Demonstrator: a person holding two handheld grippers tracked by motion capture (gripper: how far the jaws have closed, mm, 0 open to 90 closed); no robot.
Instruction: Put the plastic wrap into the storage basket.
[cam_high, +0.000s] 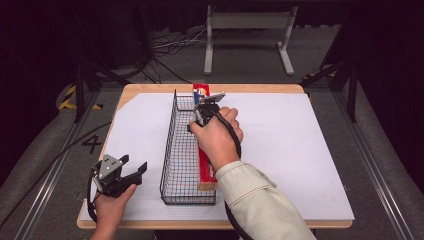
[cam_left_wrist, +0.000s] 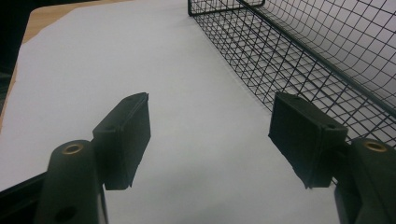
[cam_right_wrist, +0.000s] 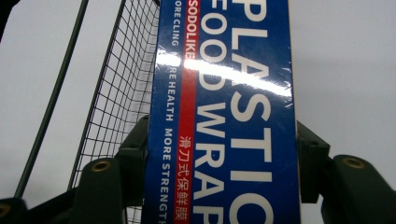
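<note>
Right gripper (cam_high: 206, 111) clamped across box (cam_right_wrist: 224, 116), long axis parallel to basket (cam_high: 169, 145), at its right wall. Left gripper (cam_high: 131, 167) apart, left of basket.

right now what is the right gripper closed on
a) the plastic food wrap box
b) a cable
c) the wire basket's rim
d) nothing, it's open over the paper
a: in the right gripper view both jaws of the right gripper press the sides of the blue plastic food wrap box, which lies beside the wire basket.
</note>
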